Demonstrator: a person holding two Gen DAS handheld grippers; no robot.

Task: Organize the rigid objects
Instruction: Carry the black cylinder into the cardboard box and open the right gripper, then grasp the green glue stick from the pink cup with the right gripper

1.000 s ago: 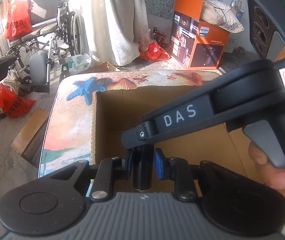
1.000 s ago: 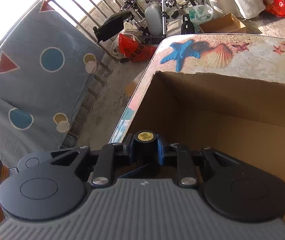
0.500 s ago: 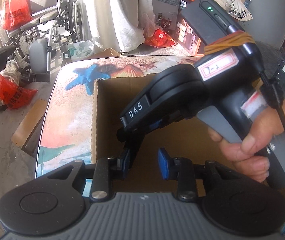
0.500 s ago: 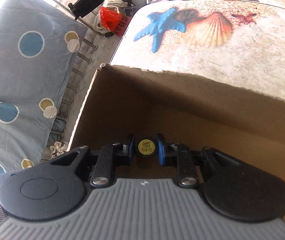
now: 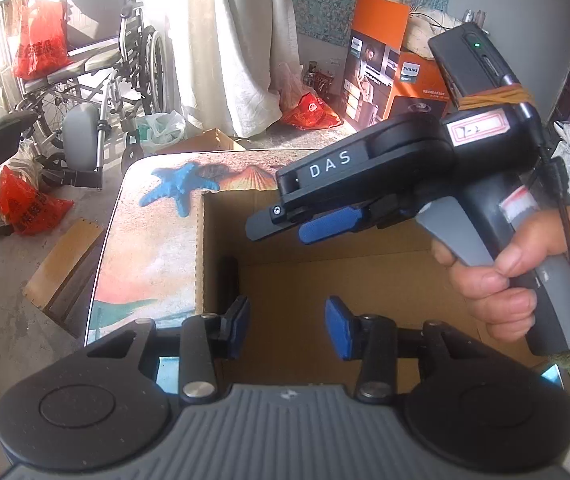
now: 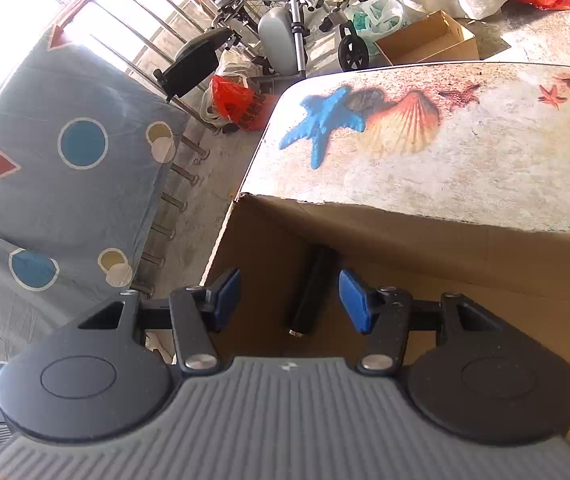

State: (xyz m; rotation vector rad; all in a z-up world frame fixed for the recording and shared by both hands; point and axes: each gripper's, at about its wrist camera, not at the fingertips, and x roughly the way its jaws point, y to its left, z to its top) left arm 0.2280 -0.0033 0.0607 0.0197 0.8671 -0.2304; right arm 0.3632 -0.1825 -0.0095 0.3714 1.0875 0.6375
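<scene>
Two grippers, one cylinder, one box. Nearest, the left gripper (image 5: 285, 330) has blue pads apart with nothing between them, its jaws having just been opening. The right gripper (image 6: 290, 300), likewise just opening, stands apart above the single black cylinder (image 6: 311, 290), not touching it. The cylinder lies flat on the floor of the open cardboard box (image 6: 465, 240), in the corner by the side wall, long axis running from the grippers toward the far wall. Beyond lies the seashell-printed table (image 6: 465, 152).
</scene>
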